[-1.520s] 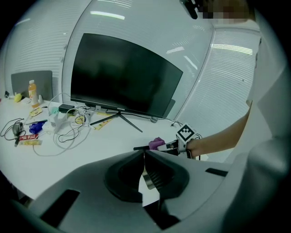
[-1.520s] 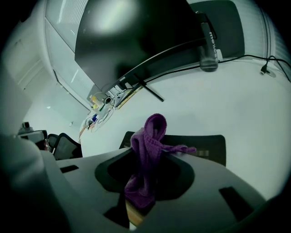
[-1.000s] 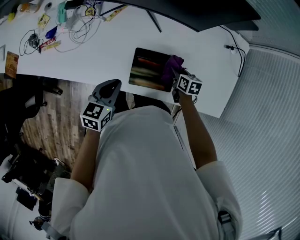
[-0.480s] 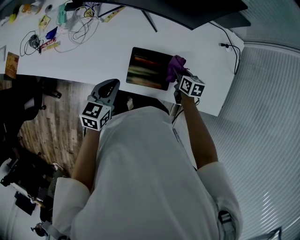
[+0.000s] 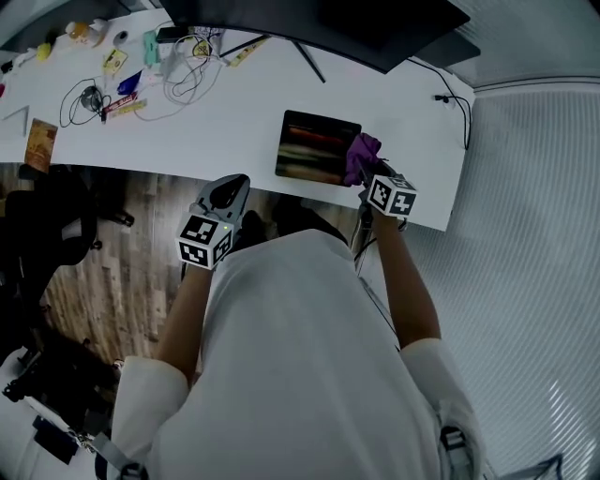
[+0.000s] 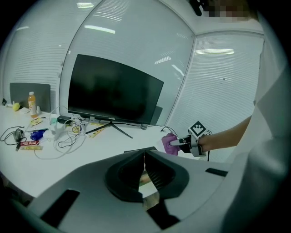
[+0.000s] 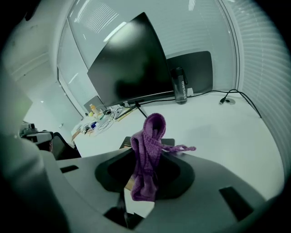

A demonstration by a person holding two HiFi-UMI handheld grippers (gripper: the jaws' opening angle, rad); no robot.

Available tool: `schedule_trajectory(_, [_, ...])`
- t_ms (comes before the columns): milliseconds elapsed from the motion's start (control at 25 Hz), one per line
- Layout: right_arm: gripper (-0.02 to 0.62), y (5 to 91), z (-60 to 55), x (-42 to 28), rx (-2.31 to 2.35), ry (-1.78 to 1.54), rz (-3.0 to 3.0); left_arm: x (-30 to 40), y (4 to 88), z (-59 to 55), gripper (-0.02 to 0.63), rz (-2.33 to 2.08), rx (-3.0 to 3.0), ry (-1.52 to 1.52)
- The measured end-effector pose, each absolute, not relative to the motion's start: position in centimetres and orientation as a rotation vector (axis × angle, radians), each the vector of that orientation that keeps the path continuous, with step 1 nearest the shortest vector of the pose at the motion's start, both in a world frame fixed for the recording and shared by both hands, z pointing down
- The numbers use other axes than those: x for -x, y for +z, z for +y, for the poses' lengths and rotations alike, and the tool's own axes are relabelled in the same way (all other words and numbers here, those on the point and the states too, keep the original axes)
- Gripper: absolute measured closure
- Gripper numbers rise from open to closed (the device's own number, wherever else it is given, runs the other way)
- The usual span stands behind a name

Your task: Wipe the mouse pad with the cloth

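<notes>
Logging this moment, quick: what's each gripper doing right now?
Left gripper: shut, empty.
Right gripper: shut on the purple cloth.

Cloth sits at right edge of mouse pad

Bare desk runs clear between the mouse pad and the tangle of cables and small clutter at my far left, giving room for my left hand-held gripper, jaws pressed together, poised off the near edge. Behind the pad the monitor overhangs and its stand legs splay across the desk, with a bottle beside it. Right of my right hand-held gripper, clamped on the cloth, only a cable crosses the corner.
</notes>
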State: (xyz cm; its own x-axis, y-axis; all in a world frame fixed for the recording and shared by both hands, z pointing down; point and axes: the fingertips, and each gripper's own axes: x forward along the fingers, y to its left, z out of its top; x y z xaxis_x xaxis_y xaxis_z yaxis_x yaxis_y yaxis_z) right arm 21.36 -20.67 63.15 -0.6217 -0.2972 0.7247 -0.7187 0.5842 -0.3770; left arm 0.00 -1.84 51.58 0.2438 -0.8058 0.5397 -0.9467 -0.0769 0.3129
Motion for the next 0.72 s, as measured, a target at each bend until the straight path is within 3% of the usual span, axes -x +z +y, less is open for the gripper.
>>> schedule_trajectory(720, [0.465,50.9,-7.8,-24.3,-1.017,0.708,-2.367,-1.9,47.2,8.2,0.583,-1.485,-2.123,0.206])
